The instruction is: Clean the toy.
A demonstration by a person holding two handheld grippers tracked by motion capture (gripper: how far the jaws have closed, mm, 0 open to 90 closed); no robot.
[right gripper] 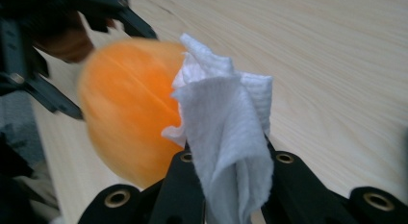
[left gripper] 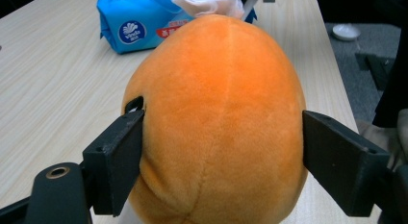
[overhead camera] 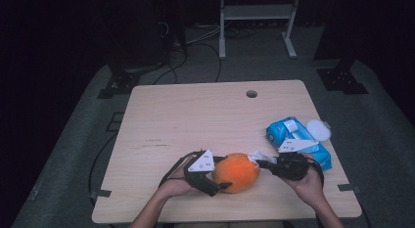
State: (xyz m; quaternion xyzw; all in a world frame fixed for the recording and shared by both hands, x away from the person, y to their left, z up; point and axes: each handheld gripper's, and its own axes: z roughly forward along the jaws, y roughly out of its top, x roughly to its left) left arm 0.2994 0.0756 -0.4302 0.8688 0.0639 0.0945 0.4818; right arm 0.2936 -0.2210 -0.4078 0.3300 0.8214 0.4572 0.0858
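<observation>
A: Orange plush toy (overhead camera: 237, 172) near front edge of wood table (overhead camera: 195, 120), between both grippers. Confirm?
B: Confirmed. Egg-shaped, soft pile, seam down middle in left gripper view (left gripper: 219, 123).
A: L gripper (overhead camera: 215, 178) status?
B: Jaws on either side of plush, left jaw touching its side, right jaw at its edge w/ barely any gap. Not clearly pressing, so logged as apart around plush. Held by left hand (overhead camera: 172, 185).
A: R gripper (overhead camera: 259, 163)?
B: Clamped on white tissue (right gripper: 226, 137), crumpled, sticking up between jaws. Right hand (overhead camera: 309, 181) behind it.
A: Tissue vs plush?
B: Touching plush's right end in high view (overhead camera: 255, 157); in right gripper view lying against orange surface (right gripper: 130, 108), plush blurred there.
A: Other items?
B: Blue tissue pack (overhead camera: 299, 140) right side of table, just behind R gripper; white lid flap (overhead camera: 318, 128) open at its far end. Also in left gripper view, pack (left gripper: 137, 22) behind plush. Round hole (overhead camera: 251, 94) in tabletop near far edge.
</observation>
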